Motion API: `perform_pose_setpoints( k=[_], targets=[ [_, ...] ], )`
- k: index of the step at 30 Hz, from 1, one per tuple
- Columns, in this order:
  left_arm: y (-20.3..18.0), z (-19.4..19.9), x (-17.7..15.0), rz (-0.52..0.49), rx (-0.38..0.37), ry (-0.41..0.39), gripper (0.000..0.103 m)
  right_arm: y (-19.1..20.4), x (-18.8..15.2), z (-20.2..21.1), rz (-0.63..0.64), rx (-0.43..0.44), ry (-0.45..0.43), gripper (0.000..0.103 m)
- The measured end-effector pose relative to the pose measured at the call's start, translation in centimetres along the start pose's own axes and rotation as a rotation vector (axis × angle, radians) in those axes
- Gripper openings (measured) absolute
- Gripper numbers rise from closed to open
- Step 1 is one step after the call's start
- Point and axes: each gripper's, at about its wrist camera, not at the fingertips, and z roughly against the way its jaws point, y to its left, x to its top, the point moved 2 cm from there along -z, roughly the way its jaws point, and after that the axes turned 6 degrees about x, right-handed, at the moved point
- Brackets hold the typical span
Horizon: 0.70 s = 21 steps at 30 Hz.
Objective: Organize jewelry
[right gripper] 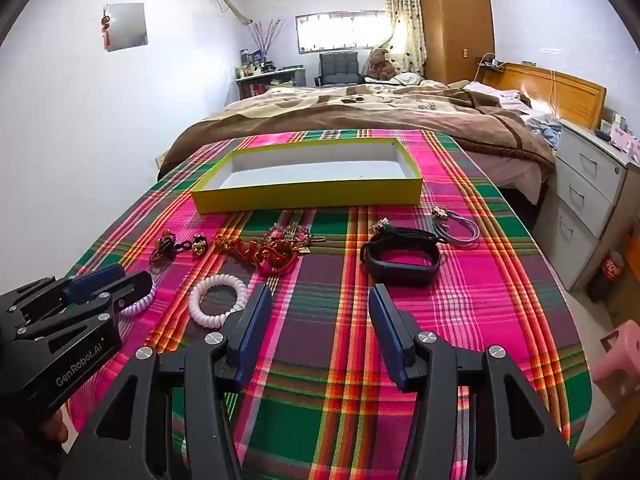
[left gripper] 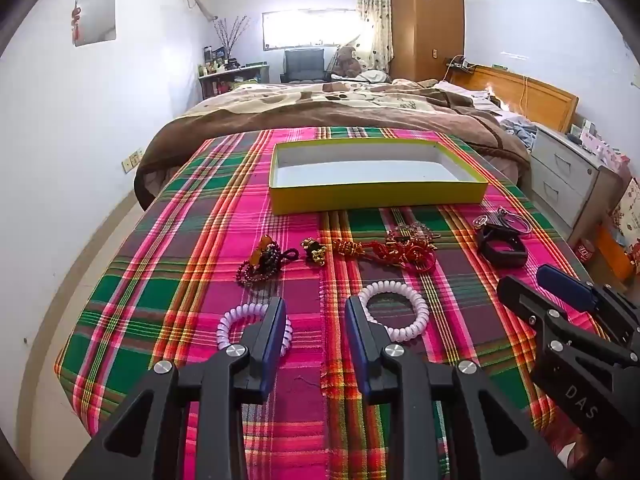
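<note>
A shallow yellow box, white inside and with nothing in it, lies at the far side of the plaid cloth. In front of it lie a dark bead bracelet, a gold-and-black trinket, a red knot ornament, a black wristband, a grey cord, and two pale coil bands. My left gripper is open and empty between the coil bands. My right gripper is open and empty, short of the wristband.
The plaid-covered table ends close on the left and right. A bed with a brown blanket lies beyond it. White drawers stand at the right. A pink stool sits by the right edge.
</note>
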Motion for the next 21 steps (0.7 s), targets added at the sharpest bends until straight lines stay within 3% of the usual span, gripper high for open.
perform_pose_setpoints(
  k=[21],
  targets=[
    [0.60, 0.38, 0.21, 0.061, -0.010, 0.008, 0.030, 0.79, 0.08, 0.33, 0.019, 0.006, -0.003, 0.051]
  ],
)
